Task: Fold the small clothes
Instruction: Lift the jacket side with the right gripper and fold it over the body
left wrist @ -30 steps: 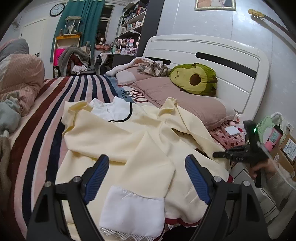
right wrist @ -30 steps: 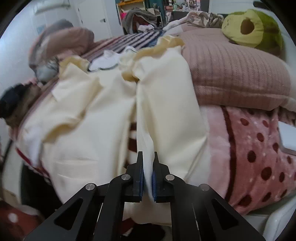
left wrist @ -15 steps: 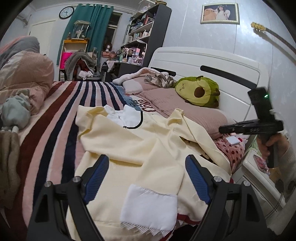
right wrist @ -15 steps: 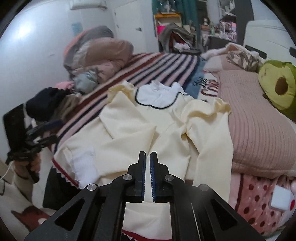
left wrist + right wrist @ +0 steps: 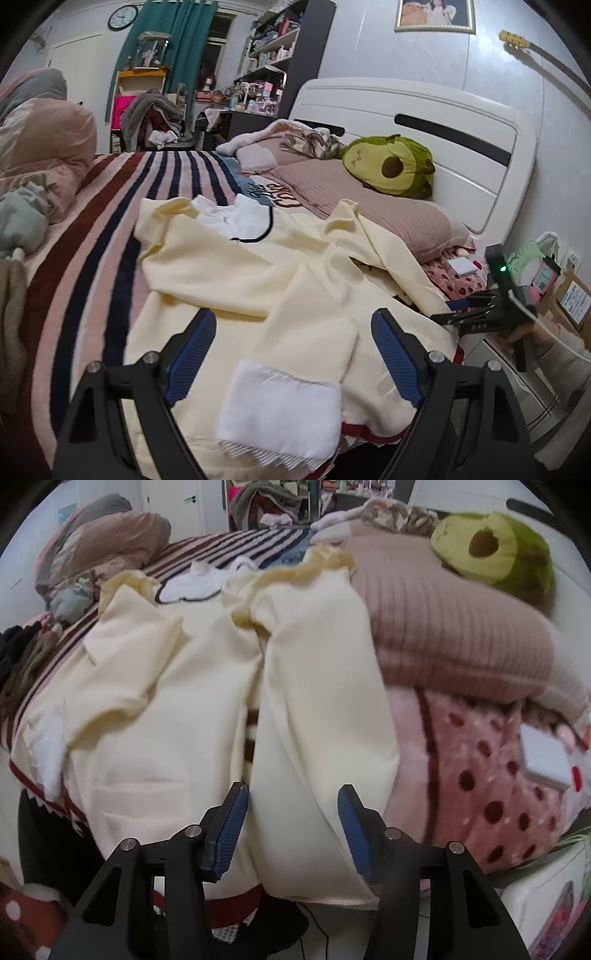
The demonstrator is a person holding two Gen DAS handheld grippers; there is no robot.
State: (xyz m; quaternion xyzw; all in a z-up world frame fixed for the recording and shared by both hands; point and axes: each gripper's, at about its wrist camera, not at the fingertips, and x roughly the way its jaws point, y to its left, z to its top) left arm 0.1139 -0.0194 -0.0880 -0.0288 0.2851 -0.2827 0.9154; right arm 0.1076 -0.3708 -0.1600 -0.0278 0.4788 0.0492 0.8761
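Holding my left gripper (image 5: 291, 354) spread wide low in the frame, I see the cream garment (image 5: 266, 295) lying centre on the striped bedspread (image 5: 92, 229), its white cuff (image 5: 280, 413) between my fingers. At right, my right gripper (image 5: 291, 830) gapes around the sleeve end (image 5: 314, 812), beside the pink pillow (image 5: 443, 627).

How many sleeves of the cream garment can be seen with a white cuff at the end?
1. The white cuff lies on the cream garment, between the open left gripper fingers. The other sleeve end may be hidden.
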